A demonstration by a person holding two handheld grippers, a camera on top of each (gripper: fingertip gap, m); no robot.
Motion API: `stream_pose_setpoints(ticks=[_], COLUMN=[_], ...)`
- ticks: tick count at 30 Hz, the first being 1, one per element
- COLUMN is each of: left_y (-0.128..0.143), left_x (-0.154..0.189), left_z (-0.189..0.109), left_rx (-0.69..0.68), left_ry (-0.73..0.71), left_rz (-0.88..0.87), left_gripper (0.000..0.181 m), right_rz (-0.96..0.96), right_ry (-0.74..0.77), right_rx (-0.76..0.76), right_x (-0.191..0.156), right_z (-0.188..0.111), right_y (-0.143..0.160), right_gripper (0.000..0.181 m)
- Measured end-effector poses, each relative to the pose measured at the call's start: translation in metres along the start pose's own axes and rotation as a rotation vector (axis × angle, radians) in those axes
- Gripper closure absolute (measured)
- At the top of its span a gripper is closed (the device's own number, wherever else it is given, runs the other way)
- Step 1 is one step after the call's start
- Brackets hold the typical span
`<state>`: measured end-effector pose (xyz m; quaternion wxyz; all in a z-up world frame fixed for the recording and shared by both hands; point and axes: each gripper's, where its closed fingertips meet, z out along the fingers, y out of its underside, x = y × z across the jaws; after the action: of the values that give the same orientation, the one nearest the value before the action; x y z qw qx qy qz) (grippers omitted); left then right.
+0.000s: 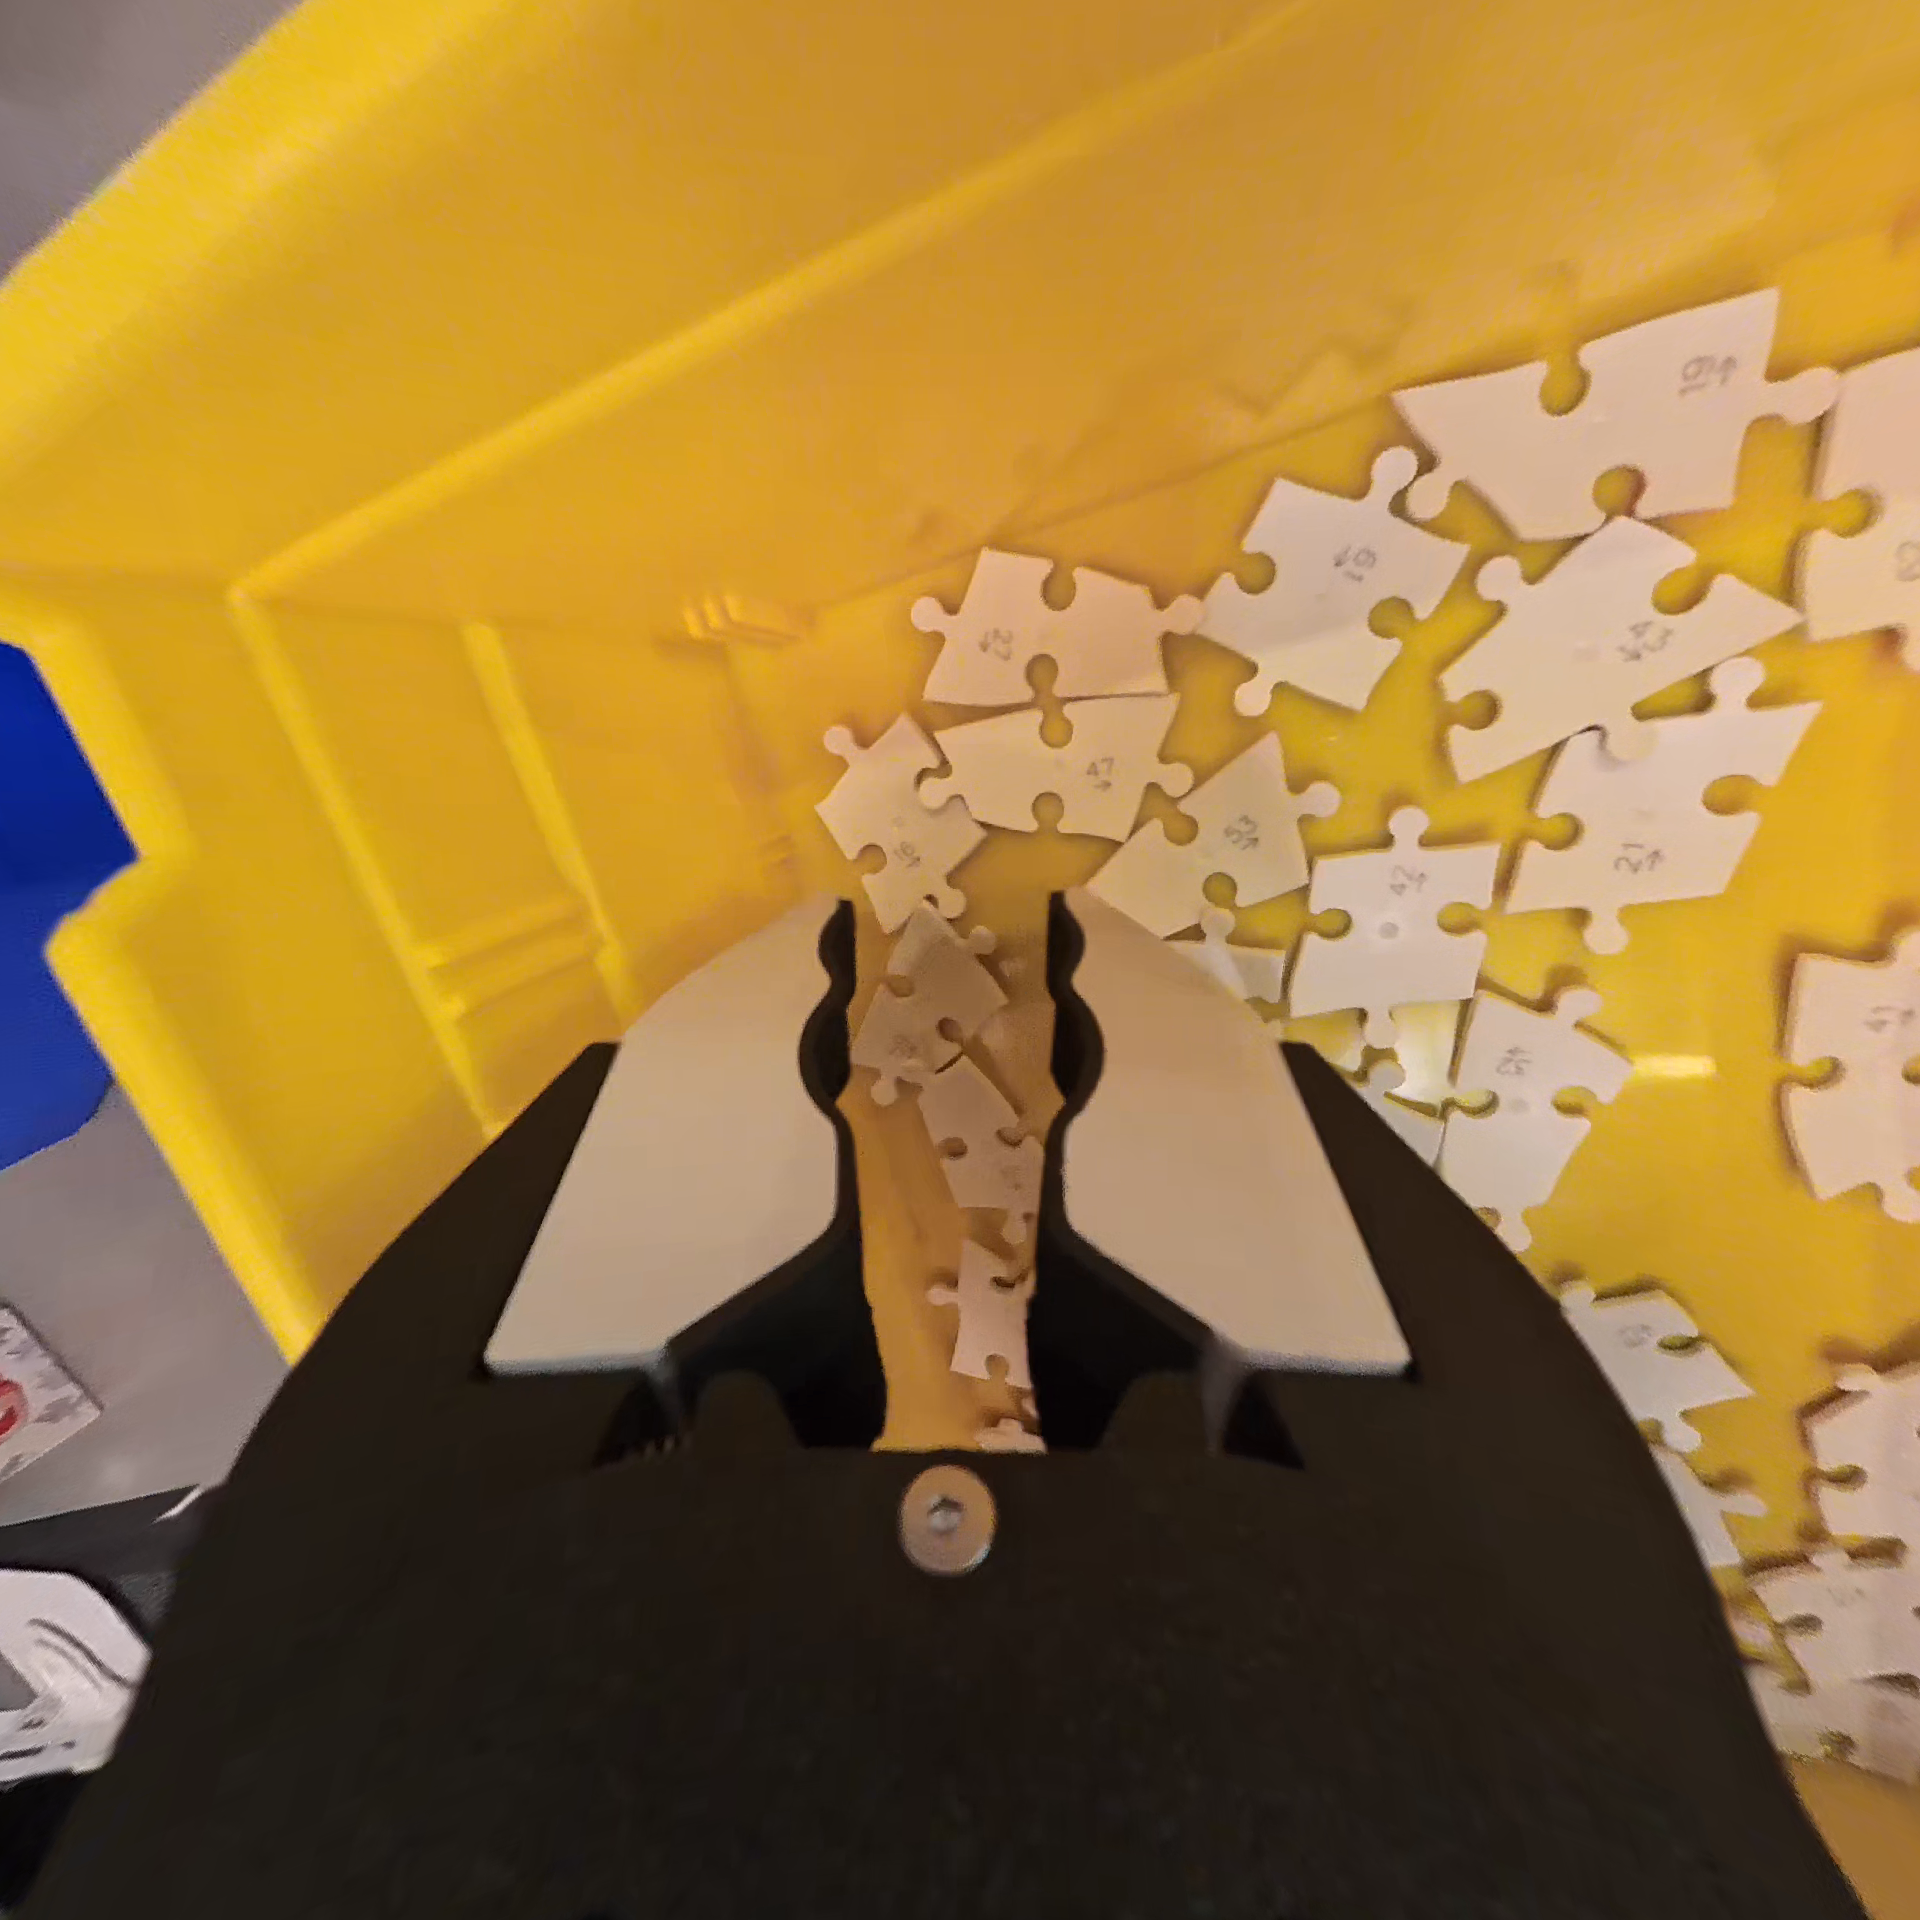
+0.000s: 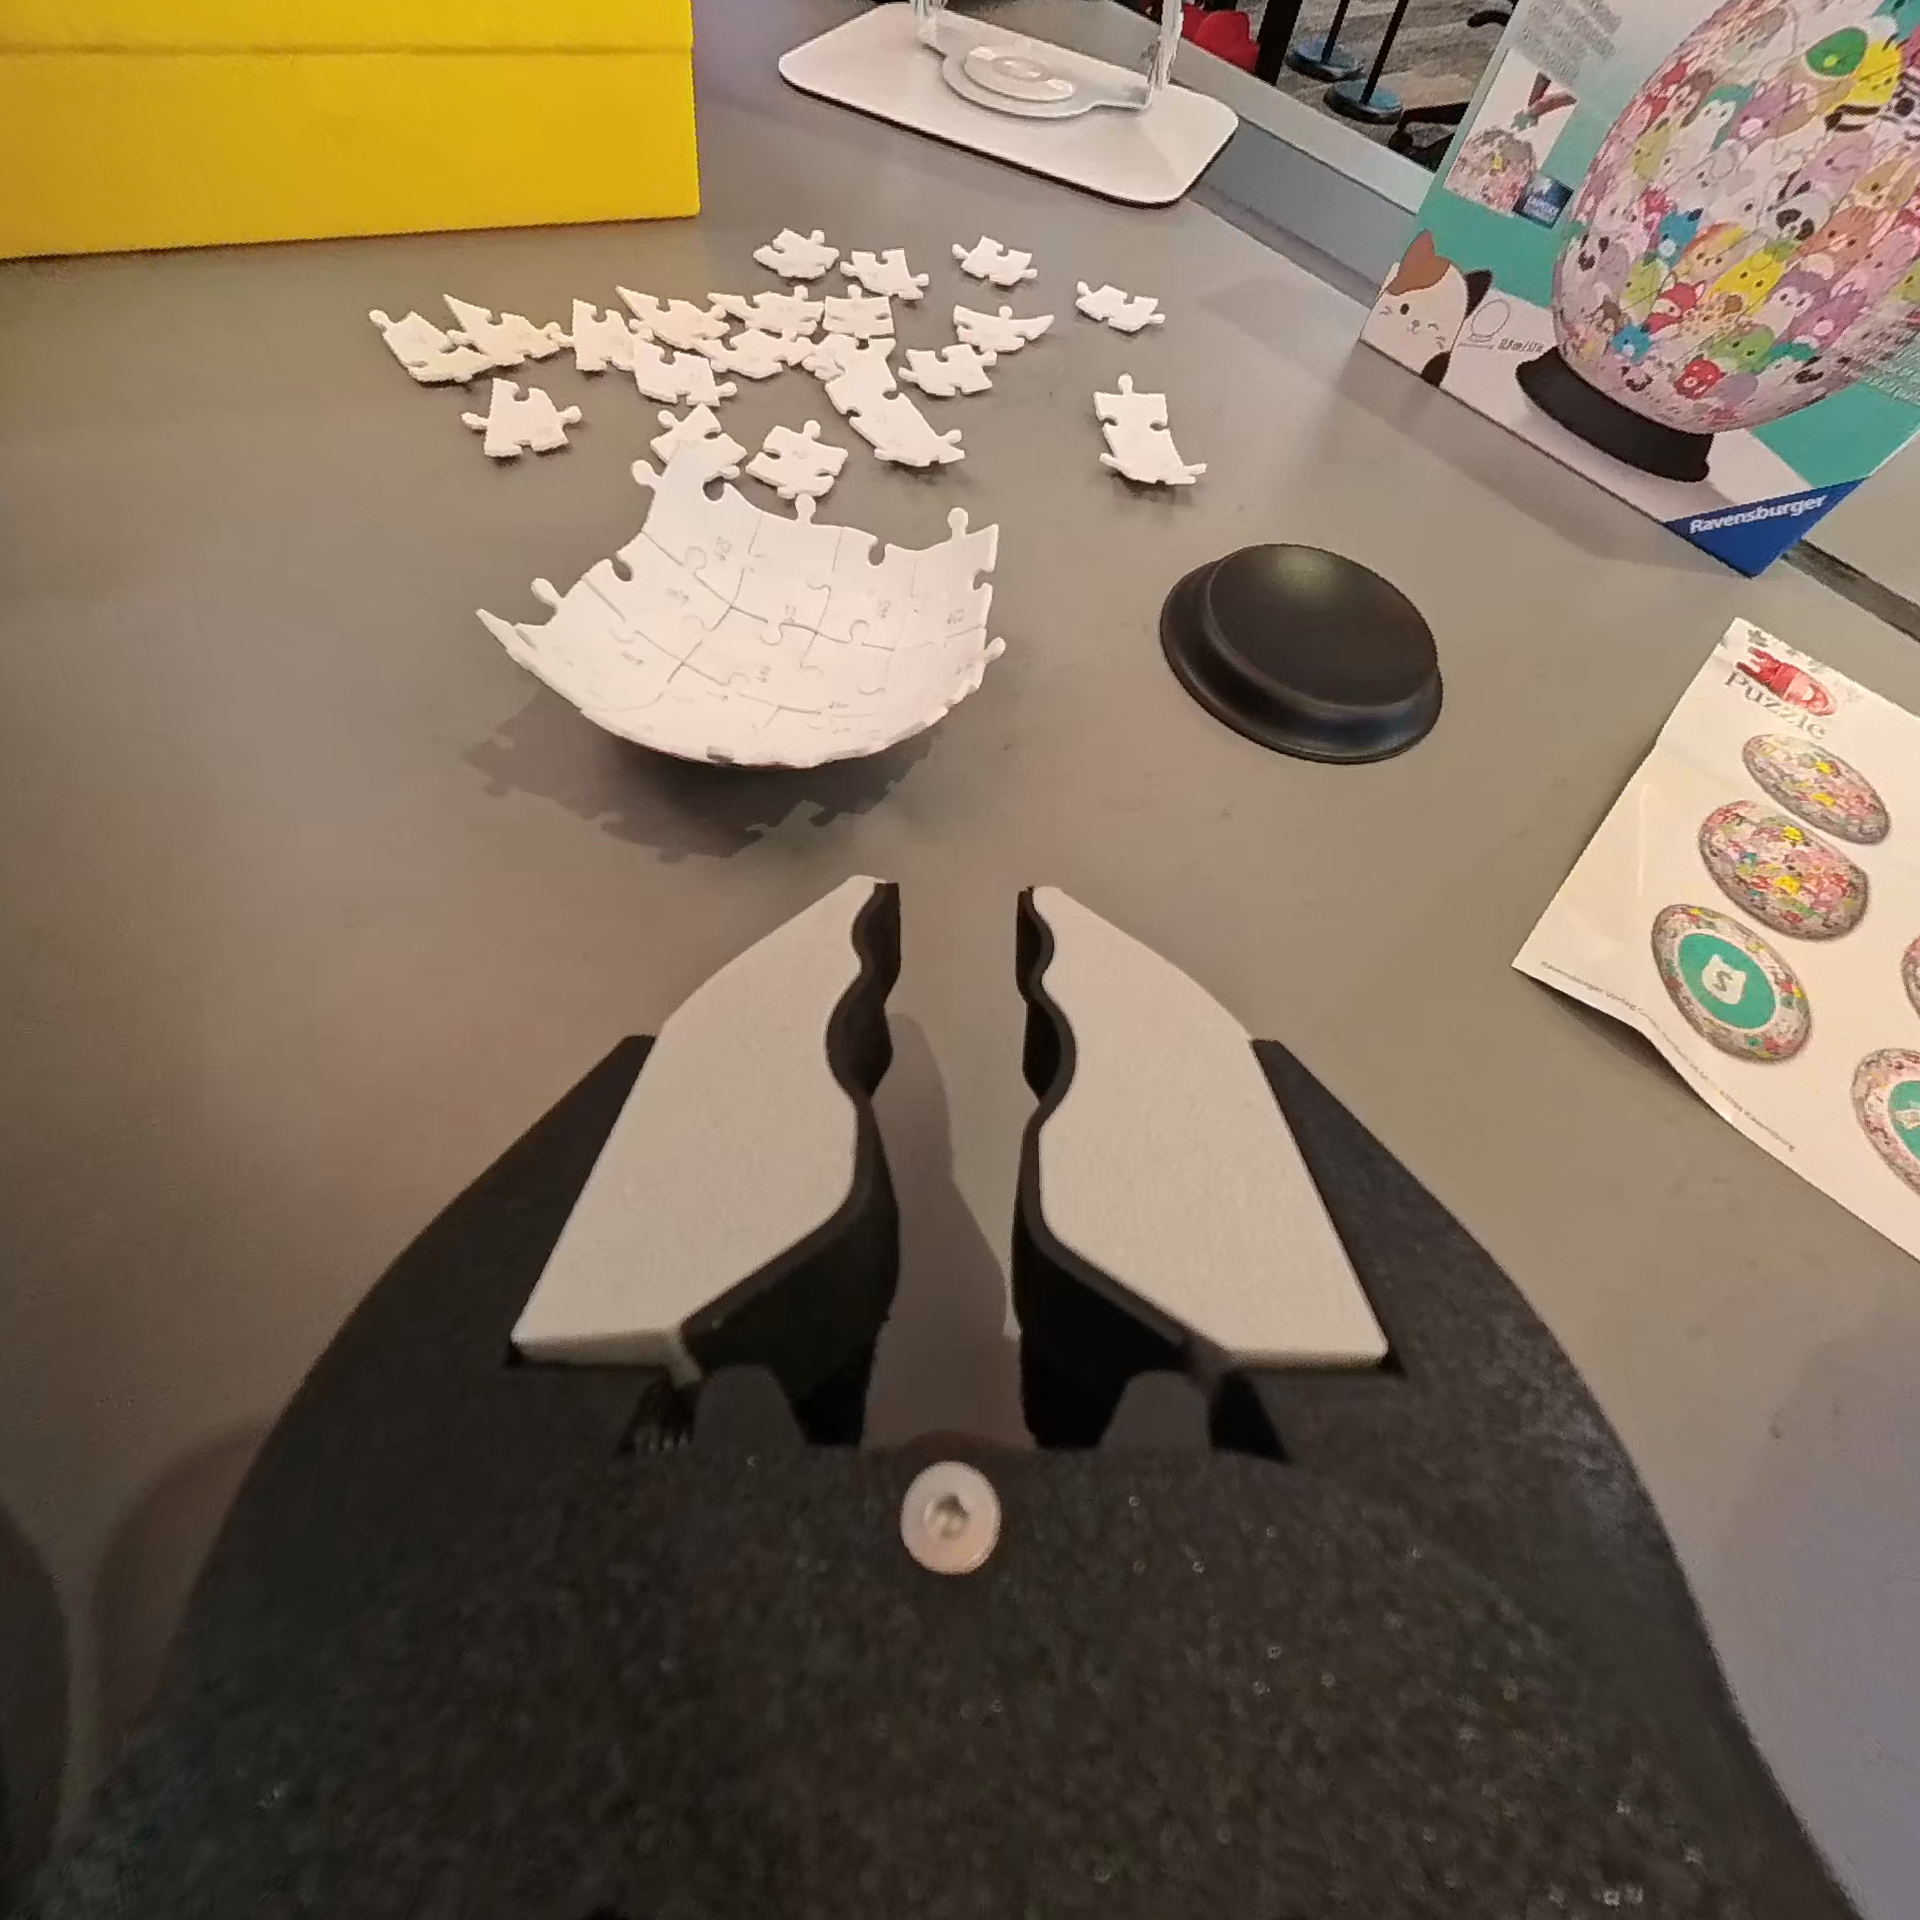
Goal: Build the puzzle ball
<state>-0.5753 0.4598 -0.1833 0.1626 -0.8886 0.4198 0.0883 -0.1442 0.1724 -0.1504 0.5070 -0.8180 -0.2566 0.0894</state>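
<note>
In the left wrist view, my left gripper [image 1: 951, 914] is inside a yellow bin [image 1: 520, 416], low over several white numbered puzzle pieces [image 1: 1060, 769] that lie on its floor. Its jaws stand apart. A few shaded pieces [image 1: 935, 987] lie on the floor below the gap, and the pads do not press on them. In the right wrist view, my right gripper [image 2: 961, 894] is open and empty above the grey table [image 2: 260, 935]. A white bowl-shaped partial puzzle ball [image 2: 748, 634] rests just ahead of it, with several loose white pieces [image 2: 727, 332] beyond.
A black round stand [image 2: 1304, 655] sits right of the partial ball. The puzzle box [image 2: 1683, 260] is at the far right and a leaflet [image 2: 1745, 935] at the right edge. The yellow bin [image 2: 343, 114] is at the far left, and a white base plate [image 2: 1008, 94] at the back. The left gripper's tips are roughly 50 cm from the right gripper's.
</note>
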Motion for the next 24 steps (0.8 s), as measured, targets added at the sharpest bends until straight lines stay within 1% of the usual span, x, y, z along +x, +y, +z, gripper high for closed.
stream_pose_setpoints(ticks=[1,5,7,9,12,15,18,21,24], left_y=[0.001,0.001,0.0,0.002,0.004,0.004,0.004,0.007,0.006], left_x=[0.0,0.001,0.003,0.008,0.01,0.013,0.018,0.023,0.009], left_z=[0.001,0.004,0.005,0.005,0.004,0.004,0.002,-0.003,-0.011], left_rx=[-0.01,-0.033,-0.055,-0.092,-0.131,-0.146,-0.127,-0.129,-0.101], left_ry=[0.013,0.055,0.095,0.155,0.205,0.2,0.18,0.177,0.109], left_rz=[-0.002,0.019,0.01,0.003,-0.003,0.013,0.039,0.031,0.013], left_gripper=[0.141,0.144,0.147,0.155,0.156,0.159,0.165,0.157,0.151], right_rz=[-0.001,0.001,0.003,0.001,-0.001,0.0,0.0,0.001,-0.001], right_ry=[0.0,0.003,0.002,0.002,0.002,0.002,0.003,0.001,-0.002], right_rx=[0.001,-0.002,-0.002,-0.003,-0.003,-0.001,0.003,0.004,0.008], right_x=[0.0,0.0,0.0,0.0,0.0,0.0,0.0,0.0,0.0], right_z=[0.0,0.0,0.0,0.0,0.0,0.0,-0.001,-0.001,-0.001], right_y=[0.0,0.0,0.0,0.001,0.001,0.0,0.0,0.0,-0.001], right_gripper=[0.16,0.16,0.16,0.16,0.16,0.16,0.16,0.161,0.161])
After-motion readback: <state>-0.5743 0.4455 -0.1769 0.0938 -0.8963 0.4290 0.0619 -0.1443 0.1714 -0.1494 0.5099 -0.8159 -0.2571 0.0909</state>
